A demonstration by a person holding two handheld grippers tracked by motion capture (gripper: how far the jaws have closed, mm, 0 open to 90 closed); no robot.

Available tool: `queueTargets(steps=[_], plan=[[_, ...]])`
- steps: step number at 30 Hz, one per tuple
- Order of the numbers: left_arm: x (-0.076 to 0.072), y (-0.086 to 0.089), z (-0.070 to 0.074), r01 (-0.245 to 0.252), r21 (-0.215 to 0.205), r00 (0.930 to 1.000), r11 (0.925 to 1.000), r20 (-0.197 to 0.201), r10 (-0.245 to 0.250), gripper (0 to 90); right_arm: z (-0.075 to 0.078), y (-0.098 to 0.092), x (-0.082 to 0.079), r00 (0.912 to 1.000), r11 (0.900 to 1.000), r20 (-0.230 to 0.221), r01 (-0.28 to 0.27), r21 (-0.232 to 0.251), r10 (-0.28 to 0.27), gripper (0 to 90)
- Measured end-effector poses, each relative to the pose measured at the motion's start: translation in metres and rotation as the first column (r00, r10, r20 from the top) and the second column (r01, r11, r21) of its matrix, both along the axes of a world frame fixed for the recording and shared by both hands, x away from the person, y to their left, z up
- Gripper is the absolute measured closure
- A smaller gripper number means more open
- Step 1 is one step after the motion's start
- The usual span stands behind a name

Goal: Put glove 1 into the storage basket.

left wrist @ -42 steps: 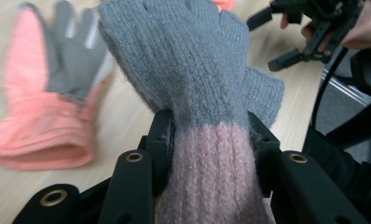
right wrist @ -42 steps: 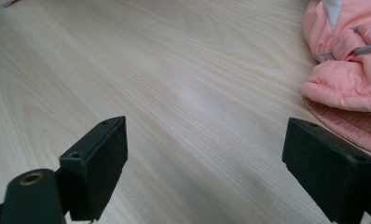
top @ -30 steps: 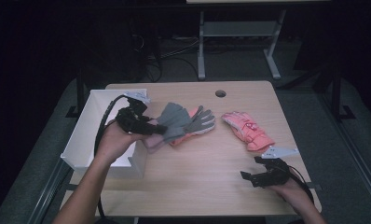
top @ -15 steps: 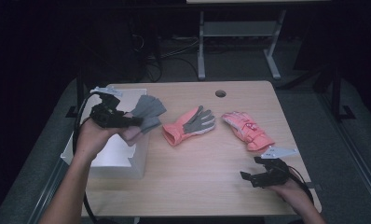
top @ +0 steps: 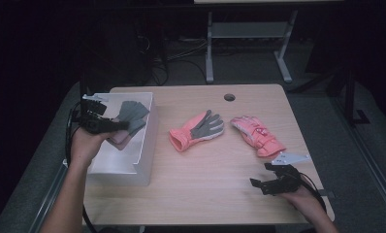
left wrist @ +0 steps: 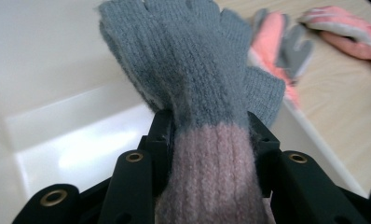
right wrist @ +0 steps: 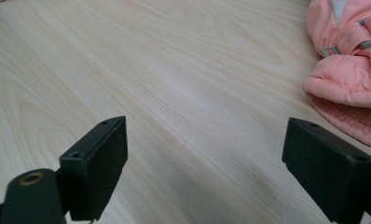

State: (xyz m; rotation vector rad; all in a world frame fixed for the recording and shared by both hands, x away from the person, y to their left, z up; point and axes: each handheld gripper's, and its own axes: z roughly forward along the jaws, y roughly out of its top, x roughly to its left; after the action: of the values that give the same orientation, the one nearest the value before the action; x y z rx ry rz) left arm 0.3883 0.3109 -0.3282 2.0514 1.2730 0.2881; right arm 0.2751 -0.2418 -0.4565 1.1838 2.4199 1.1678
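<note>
A grey knitted glove (left wrist: 193, 70) with a pink cuff is clamped between the jaws of my left gripper (left wrist: 207, 140). In the high view the left gripper (top: 114, 125) holds this knitted glove (top: 130, 115) over the white box (top: 142, 158) at the table's left. A pink glove with a grey palm (top: 197, 130) lies at the table's middle, and a padded pink glove (top: 256, 135) lies to its right. My right gripper (top: 259, 183) rests low near the front right edge, jaws wide apart over bare wood (right wrist: 207, 154). The padded pink glove's cuff (right wrist: 346, 74) shows at the right.
The white box's inner walls and floor (left wrist: 58, 116) lie below the held glove. A round cable hole (top: 229, 97) sits at the table's far edge. A dark floor and a metal stand (top: 249, 34) lie beyond the table.
My left hand has carried the knitted glove leftward from the table's middle to above the white box. The right gripper has stayed where it was.
</note>
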Motion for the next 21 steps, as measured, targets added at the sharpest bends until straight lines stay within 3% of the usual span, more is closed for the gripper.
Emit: queueTargets(steps=[4,11,16,21], plan=[[0.007,0.011,-0.014,-0.056,0.047,0.9983,0.9973,-0.015,0.057,61.2,0.0,0.0,0.0,1.0,1.0,-0.002,-0.002,-0.001,0.002,13.7],[0.014,0.024,-0.043,-0.118,0.084,0.9907,0.9894,-0.056,0.123,61.1,0.0,0.0,0.0,1.0,1.0,-0.001,-0.002,-0.001,0.002,13.7],[0.018,0.024,-0.061,-0.125,0.129,0.9878,0.9838,-0.077,0.135,61.0,-0.001,0.0,0.0,1.0,1.0,-0.004,-0.001,-0.002,0.001,13.7],[0.021,0.023,-0.068,-0.121,0.168,0.9859,0.9784,-0.095,0.138,60.7,-0.001,-0.001,0.0,1.0,1.0,-0.007,0.003,0.001,-0.003,13.7]])
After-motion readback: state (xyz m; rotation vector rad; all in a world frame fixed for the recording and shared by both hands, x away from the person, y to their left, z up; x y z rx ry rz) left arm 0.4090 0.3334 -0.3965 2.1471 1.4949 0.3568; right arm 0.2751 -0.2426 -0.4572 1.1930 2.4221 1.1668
